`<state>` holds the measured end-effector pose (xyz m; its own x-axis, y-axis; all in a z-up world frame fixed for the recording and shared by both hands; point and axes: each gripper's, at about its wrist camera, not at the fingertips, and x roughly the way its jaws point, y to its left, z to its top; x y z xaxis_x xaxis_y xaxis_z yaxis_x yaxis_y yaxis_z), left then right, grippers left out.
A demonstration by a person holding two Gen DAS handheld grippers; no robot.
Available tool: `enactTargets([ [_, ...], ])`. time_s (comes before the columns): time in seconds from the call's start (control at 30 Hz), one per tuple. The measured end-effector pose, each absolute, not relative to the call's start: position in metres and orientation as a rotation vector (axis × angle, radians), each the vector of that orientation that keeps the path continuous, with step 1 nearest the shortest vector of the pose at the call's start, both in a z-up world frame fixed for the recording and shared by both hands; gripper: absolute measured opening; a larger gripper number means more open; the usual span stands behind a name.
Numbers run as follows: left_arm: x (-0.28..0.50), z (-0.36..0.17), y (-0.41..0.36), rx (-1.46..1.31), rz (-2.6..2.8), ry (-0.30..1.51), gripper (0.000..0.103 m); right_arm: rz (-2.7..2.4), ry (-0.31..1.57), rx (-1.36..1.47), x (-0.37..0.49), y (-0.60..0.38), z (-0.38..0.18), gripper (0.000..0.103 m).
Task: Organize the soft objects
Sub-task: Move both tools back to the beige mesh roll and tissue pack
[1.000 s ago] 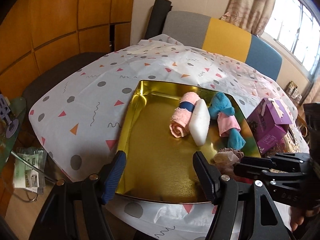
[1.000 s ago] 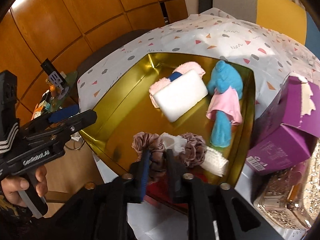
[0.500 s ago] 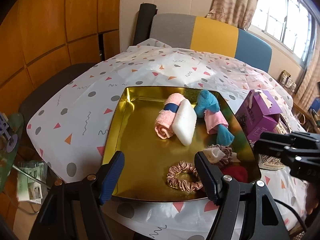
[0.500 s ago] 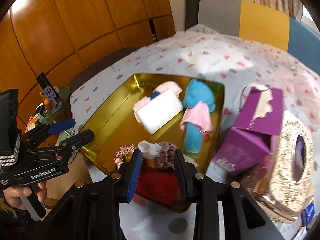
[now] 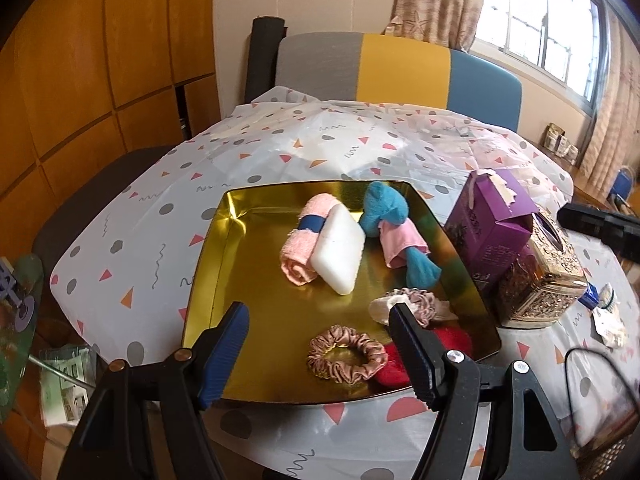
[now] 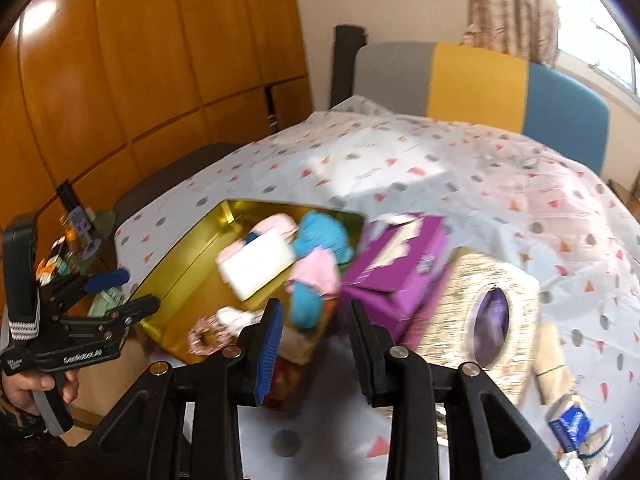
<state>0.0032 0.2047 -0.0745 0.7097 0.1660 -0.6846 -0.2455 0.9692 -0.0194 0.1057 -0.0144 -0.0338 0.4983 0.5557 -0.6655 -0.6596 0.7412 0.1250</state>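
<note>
Left wrist view shows the left gripper (image 5: 316, 354) spread wide and empty over the gold tray (image 5: 208, 264), a pink scrunchie (image 5: 347, 354) lying lower centre, while the right gripper (image 6: 314, 354) also holds nothing.

The right hand-held gripper (image 6: 314, 346), closed on the pink scrunchie (image 5: 347, 353) a second ago, now stands open, empty and lifted clear. The scrunchie now lies in the gold tray (image 5: 208, 276) near its front edge.

Window (image 5: 532, 20) daylight, fisheye-bent edges; right wrist view blurred, probably from motion.
</note>
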Motion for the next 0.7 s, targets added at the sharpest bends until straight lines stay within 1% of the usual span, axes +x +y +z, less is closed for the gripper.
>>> enactTargets([
  [0.2,0.007,-0.071,0.193,-0.084,0.209,0.749,0.073,0.596,0.71,-0.096,0.126,-0.067,-0.024,0.033],
  [0.37,0.011,-0.067,0.182,-0.057,0.188,0.745,0.073,0.43,0.706,-0.049,0.147,-0.123,-0.028,0.033],
  [0.53,0.016,-0.06,0.167,-0.034,0.157,0.736,0.073,0.206,0.718,0.006,0.176,-0.188,-0.046,0.033],
  [0.7,0.023,-0.054,0.148,-0.006,0.12,0.737,0.073,0.021,0.763,0.065,0.197,-0.25,-0.082,0.033],
])
